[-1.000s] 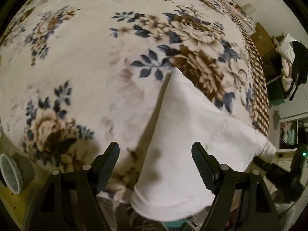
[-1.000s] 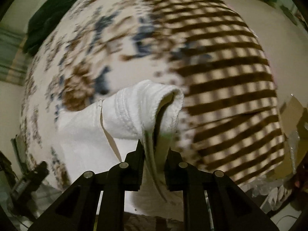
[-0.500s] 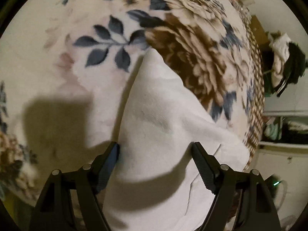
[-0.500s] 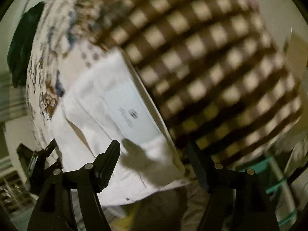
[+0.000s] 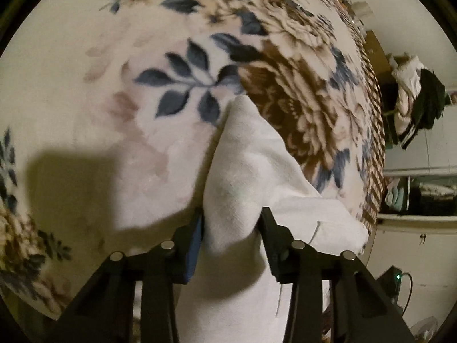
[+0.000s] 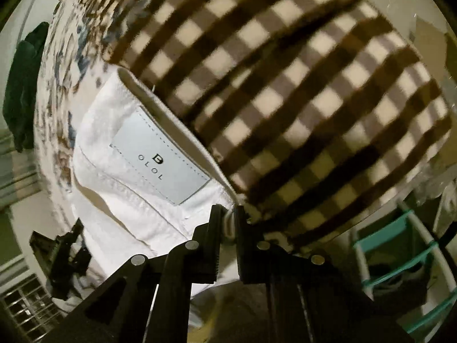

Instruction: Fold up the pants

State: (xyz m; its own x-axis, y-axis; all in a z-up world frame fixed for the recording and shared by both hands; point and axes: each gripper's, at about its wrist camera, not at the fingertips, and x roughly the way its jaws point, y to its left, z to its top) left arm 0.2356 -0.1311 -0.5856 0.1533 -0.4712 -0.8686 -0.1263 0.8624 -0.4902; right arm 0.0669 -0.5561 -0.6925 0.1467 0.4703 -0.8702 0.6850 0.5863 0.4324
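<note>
White pants [image 5: 245, 177] lie on a floral blanket [image 5: 114, 57]. In the left wrist view my left gripper [image 5: 230, 223] is shut on a bunched fold of the pant leg, which rises in a ridge ahead of the fingers. In the right wrist view the waistband end of the pants [image 6: 122, 165] shows a pale label [image 6: 160, 157] reading "OLOL". My right gripper [image 6: 230, 220] is shut on the waistband corner at the bed's checked border. The left gripper also shows at the lower left of the right wrist view [image 6: 62, 254].
The blanket's brown checked border [image 6: 285, 100] hangs over the bed edge. A dark green garment [image 6: 22, 85] lies at the far end. A teal rack [image 6: 400, 257] stands beside the bed. Clothes pile on a shelf [image 5: 414, 91] at right.
Both grippers were open half a second ago; both have closed on the pants. The left one pinched the leg into a ridge; the right one took the waistband corner.
</note>
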